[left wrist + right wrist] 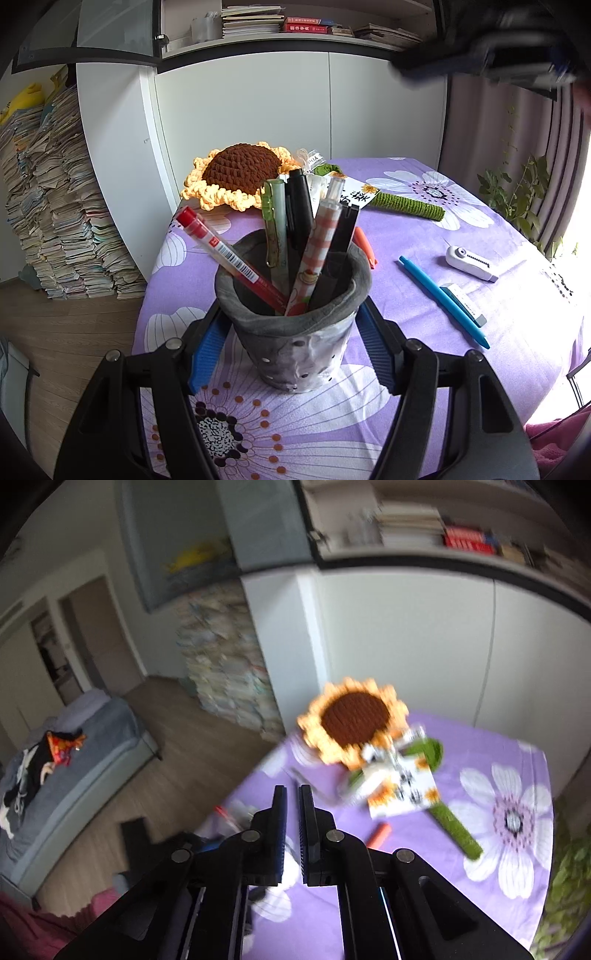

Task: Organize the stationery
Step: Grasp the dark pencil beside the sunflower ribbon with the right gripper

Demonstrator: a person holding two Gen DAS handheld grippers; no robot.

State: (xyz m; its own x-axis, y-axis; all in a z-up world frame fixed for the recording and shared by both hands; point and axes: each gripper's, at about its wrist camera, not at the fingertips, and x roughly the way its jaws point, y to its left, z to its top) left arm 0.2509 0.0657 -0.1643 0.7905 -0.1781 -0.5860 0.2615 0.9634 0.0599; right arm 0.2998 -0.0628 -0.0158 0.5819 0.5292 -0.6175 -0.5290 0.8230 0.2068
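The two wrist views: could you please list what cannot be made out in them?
- Left wrist view: pen tips, hidden inside the grey pen holder.
- Left wrist view: orange pen, mostly hidden behind that holder.
- Left wrist view: right claw, blurred at the top edge.
- Right wrist view: card print, motion-blurred.

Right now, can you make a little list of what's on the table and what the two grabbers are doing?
table cover: purple cloth with flowers
pen cup: grey, upright, holds several pens
left gripper: closed around the pen cup
right gripper: shut, holding nothing
loose on the cloth: blue pen, orange pen, white correction tape, eraser
decoration: crochet sunflower
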